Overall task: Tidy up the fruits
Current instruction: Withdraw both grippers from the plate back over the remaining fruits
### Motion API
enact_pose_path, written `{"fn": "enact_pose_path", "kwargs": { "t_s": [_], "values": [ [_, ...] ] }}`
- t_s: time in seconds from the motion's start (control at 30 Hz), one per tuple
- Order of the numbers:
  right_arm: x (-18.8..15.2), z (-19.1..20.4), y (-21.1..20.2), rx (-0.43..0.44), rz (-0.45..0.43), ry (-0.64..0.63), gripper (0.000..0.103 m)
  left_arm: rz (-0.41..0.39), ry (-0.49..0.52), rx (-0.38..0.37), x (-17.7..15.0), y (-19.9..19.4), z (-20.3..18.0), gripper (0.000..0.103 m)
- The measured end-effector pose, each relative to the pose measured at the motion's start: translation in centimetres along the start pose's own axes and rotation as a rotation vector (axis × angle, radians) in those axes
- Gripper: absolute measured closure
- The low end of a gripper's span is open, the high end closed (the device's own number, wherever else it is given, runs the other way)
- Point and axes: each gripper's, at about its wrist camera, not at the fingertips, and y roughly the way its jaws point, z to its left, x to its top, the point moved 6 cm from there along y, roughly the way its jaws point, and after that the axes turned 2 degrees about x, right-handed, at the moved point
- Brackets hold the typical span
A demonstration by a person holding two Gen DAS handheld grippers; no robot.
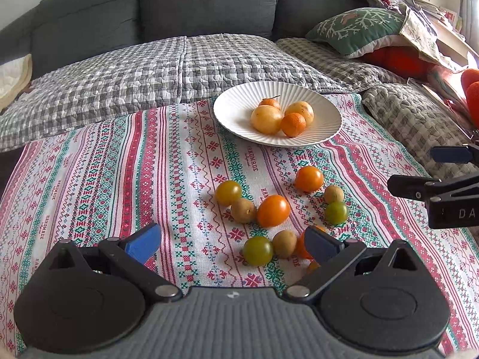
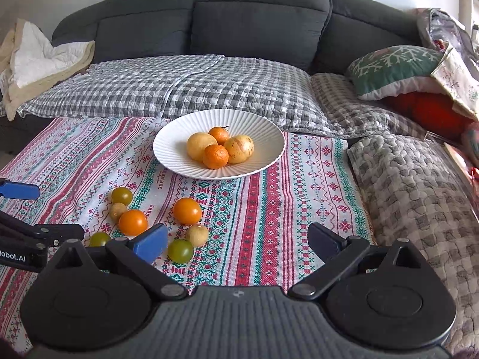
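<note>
Orange, green and tan fruits [image 1: 273, 211] loose beside ribbed white plate [image 1: 239, 119]

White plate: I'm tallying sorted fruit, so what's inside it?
The white plate holds four fruits: two pale yellow round fruits and two small oranges, clustered touching. Anything lying beneath that cluster is hidden.

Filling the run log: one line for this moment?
left tongs open | right tongs open | plate four fruits | rest on cloth
</note>
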Motion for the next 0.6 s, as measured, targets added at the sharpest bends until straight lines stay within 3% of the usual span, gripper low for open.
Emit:
{"fn": "enact_pose_path", "kwargs": {
  "t_s": [0.27,0.6],
  "values": [
    [-0.9,0.5,0.4,-0.005,0.014,-0.085,0.002,-0.031,-0.037,0.013,-0.5,0.3,1.8,0.009],
    [-1.7,1.2,1.8,0.002,0.061,-0.132,0.001,-0.038,0.095,-0.025,-1.5,1.7,0.4,0.009]
  ]
}}
